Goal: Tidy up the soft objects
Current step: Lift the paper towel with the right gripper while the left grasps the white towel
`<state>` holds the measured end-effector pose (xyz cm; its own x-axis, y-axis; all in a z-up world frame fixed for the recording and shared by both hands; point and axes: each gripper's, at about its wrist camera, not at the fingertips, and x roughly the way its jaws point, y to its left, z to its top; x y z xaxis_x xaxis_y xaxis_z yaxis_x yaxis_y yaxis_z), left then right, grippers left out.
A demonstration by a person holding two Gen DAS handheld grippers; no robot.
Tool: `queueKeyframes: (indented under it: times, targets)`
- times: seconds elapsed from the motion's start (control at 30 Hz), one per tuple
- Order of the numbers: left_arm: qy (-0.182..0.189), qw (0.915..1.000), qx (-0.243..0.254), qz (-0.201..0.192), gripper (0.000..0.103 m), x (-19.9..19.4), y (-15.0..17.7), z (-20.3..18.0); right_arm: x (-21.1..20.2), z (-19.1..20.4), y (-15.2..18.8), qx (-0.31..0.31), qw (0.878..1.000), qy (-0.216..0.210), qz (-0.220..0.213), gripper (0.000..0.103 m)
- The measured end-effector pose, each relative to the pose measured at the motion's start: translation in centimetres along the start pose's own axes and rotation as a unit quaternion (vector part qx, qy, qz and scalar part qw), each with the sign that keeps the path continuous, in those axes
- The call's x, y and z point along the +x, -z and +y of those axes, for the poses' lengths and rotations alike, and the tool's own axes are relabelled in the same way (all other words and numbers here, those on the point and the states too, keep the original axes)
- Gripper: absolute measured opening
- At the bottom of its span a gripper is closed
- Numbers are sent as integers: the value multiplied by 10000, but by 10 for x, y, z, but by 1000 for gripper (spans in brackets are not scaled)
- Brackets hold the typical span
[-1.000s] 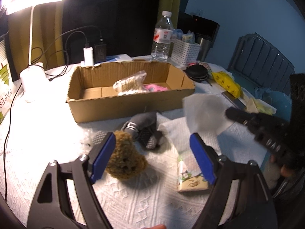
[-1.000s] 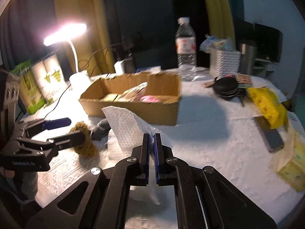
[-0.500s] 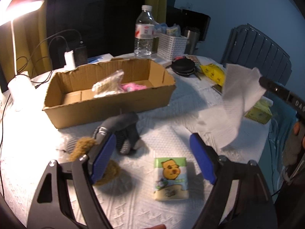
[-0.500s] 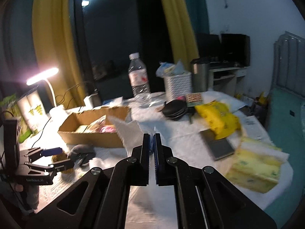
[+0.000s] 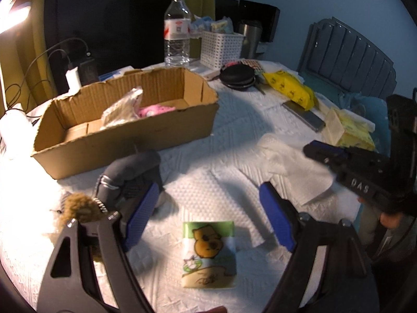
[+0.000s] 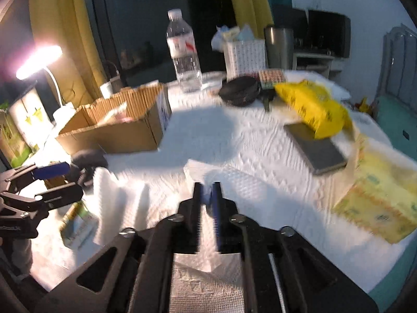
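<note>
The right tool (image 6: 207, 195) is opening, dropping the white paper towel sheet (image 5: 292, 167) onto the table (image 5: 229, 122) at three o'clock of the bear-printed tissue pack (image 5: 208, 253). The left tool (image 5: 208, 219) hangs wide and empty over that pack, likely next.

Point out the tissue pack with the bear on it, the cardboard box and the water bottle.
tissue pack (image 5: 208, 254): left wrist view, on the bear picture on its top face.
cardboard box (image 5: 146, 135): left wrist view, on its near outer wall.
water bottle (image 5: 177, 30): left wrist view, on its label.

The right tool (image 5: 320, 151) bears the raised letters "DAS"; nothing else is legible.
</note>
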<state>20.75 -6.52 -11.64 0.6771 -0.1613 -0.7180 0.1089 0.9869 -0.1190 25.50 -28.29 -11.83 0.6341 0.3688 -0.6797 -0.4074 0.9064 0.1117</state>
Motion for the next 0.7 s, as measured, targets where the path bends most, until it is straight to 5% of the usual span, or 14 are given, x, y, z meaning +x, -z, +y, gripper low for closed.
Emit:
queueKeyframes:
  times: [0.03, 0.07, 0.27, 0.6, 0.7]
  targets:
    - [0, 10000, 25, 35, 81, 3, 0, -2, 2, -2, 1, 18, 10000, 16, 30, 50]
    - [-1, 10000, 56, 79, 81, 7, 1, -5, 3, -4, 2, 34, 10000, 35, 65, 64]
    - [4, 9990, 326, 306, 81, 30, 2, -22, 20, -7, 12, -196, 9984, 216, 475, 70]
    - [-248, 9939, 713, 804, 81, 67, 8, -40, 30, 11, 16, -748, 9942, 623, 456, 73]
    - [-185, 9938, 768, 786, 76, 68, 8, -41, 31, 10, 15, -738, 9946, 605, 400, 57]
